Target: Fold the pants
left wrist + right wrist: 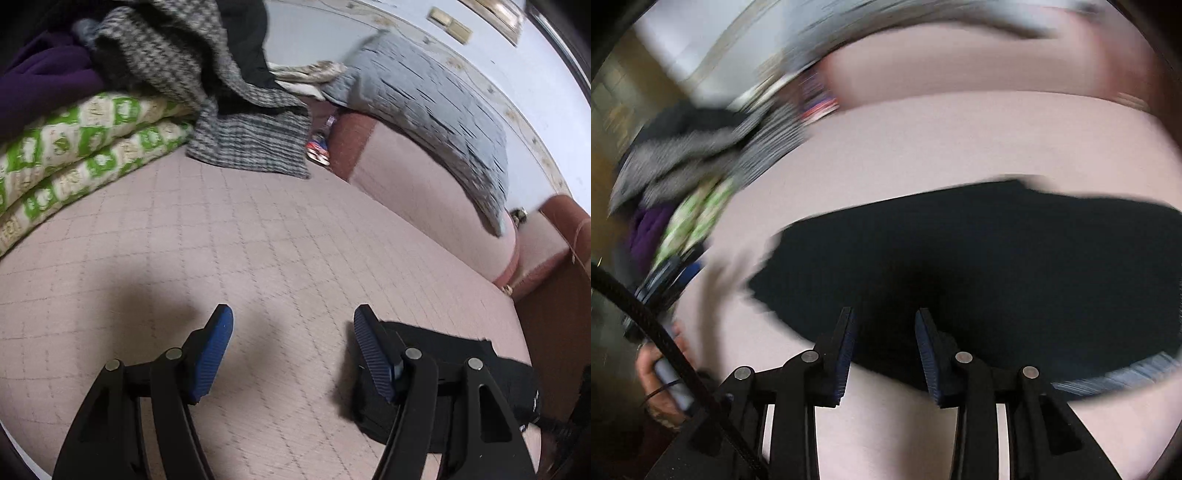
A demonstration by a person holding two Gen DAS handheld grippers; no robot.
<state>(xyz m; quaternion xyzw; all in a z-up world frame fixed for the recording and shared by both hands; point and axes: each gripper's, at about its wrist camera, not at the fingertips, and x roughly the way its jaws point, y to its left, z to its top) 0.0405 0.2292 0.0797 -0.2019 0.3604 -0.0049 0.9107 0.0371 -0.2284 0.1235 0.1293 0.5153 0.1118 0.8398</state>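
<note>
from my left view, going left to right: green and white quilt (74, 147) at 10 o'clock with a checked grey blanket (229, 122) heaped at 11, a grey pillow (436, 122) at 2, and the black pants (461, 373) bunched on the pink bed (258, 240) at 4, right behind my right-hand finger. my left tongs (293, 325) are spread wide with nothing in them. in the blurry right view the pants (979, 266) lie in a dark slab across the middle, and my right tongs (884, 317) hover over the near edge, partly apart, gripping nothing. they look soft, light and floppy, so i'd pinch a folded edge or corner. there's a small white mark at 4 in the left view, can't read it.
</note>
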